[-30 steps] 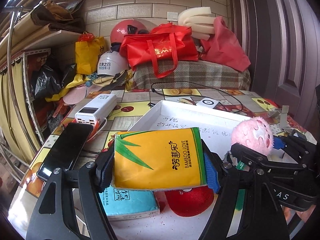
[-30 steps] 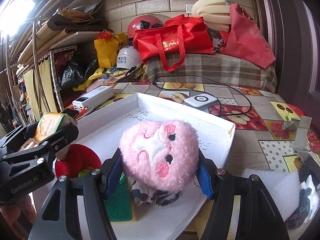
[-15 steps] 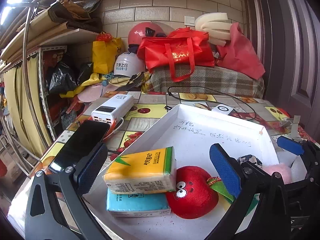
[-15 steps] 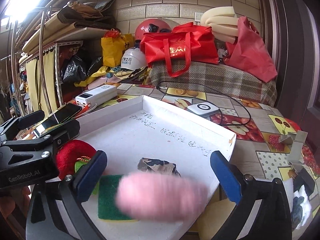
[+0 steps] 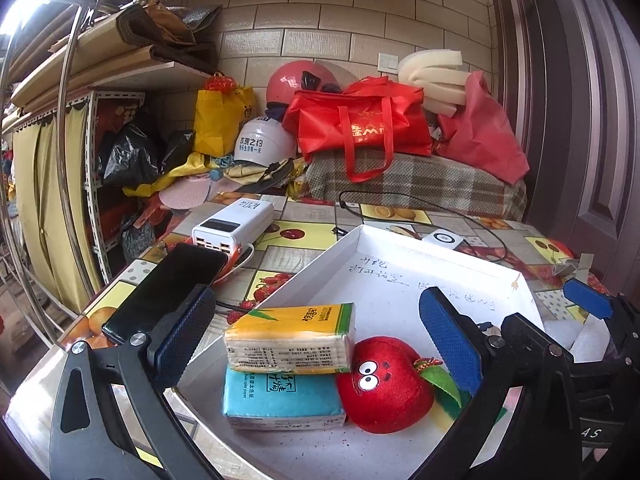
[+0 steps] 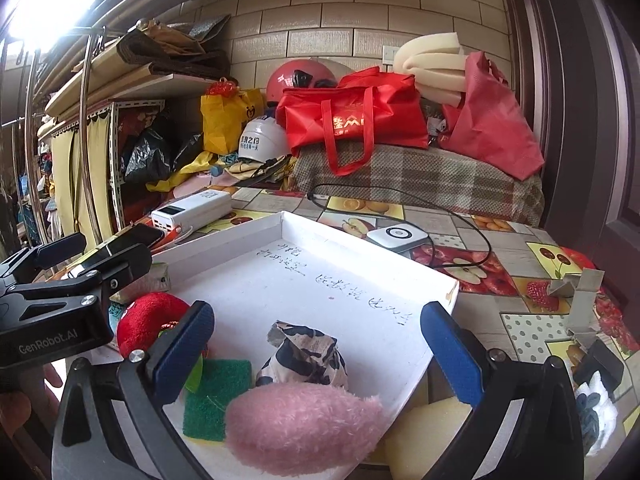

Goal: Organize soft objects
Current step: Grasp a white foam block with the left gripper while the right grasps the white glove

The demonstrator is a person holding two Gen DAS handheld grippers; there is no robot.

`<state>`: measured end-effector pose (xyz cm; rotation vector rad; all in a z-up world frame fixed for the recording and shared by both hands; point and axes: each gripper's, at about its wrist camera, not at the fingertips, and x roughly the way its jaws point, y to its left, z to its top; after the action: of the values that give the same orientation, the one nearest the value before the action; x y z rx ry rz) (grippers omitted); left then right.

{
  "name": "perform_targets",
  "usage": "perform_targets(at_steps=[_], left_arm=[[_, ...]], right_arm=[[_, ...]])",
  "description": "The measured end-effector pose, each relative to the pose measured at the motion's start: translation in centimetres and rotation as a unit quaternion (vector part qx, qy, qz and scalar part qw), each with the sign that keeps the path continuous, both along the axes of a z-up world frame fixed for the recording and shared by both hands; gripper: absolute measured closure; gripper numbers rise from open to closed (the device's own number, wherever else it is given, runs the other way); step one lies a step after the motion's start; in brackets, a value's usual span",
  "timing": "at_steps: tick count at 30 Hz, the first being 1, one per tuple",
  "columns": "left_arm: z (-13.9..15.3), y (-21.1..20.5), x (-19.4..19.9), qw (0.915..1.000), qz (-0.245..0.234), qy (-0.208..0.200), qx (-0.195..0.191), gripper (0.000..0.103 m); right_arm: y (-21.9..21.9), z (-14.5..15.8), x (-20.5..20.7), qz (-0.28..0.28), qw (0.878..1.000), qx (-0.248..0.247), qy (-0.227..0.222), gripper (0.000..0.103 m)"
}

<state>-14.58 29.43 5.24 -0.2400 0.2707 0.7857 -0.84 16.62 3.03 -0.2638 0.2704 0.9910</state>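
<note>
A white tray point(image 5: 360, 240) lies on the table. In the left wrist view a yellow tissue pack point(image 5: 292, 338) rests on a blue tissue pack point(image 5: 280, 400), with a red apple plush point(image 5: 384, 384) beside them. My left gripper point(image 5: 316, 340) is open and empty above them. In the right wrist view a pink plush point(image 6: 304, 424) lies at the tray's point(image 6: 440, 280) near edge, next to a green sponge point(image 6: 212, 396) and a patterned cloth point(image 6: 308, 356). My right gripper point(image 6: 316, 352) is open and empty over the pink plush.
A black phone point(image 5: 168, 288) and a white power bank point(image 5: 236, 220) lie left of the tray. A white charger point(image 6: 396, 236) with a black cable lies behind it. Foam pieces point(image 6: 424, 432) lie at the right. Bags and helmets crowd the back.
Both grippers opened and pulled back. The yellow tissue pack dropped onto the blue pack. The pink plush dropped at the tray's near edge.
</note>
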Motion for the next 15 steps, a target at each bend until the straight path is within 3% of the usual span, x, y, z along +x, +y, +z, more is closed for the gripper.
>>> perform_targets(at_steps=[9, 15], left_arm=[[0.3, -5.0, 0.8, 0.9973, -0.056, 0.022, 0.042, 0.0], [0.2, -8.8, 2.6, 0.9882, -0.139, 0.045, 0.047, 0.0]], right_arm=[[-4.2, 0.4, -0.7, -0.012, 0.999, 0.033, -0.018, 0.0], [-10.0, 0.5, 1.5, -0.057, 0.998, 0.031, -0.02, 0.0]])
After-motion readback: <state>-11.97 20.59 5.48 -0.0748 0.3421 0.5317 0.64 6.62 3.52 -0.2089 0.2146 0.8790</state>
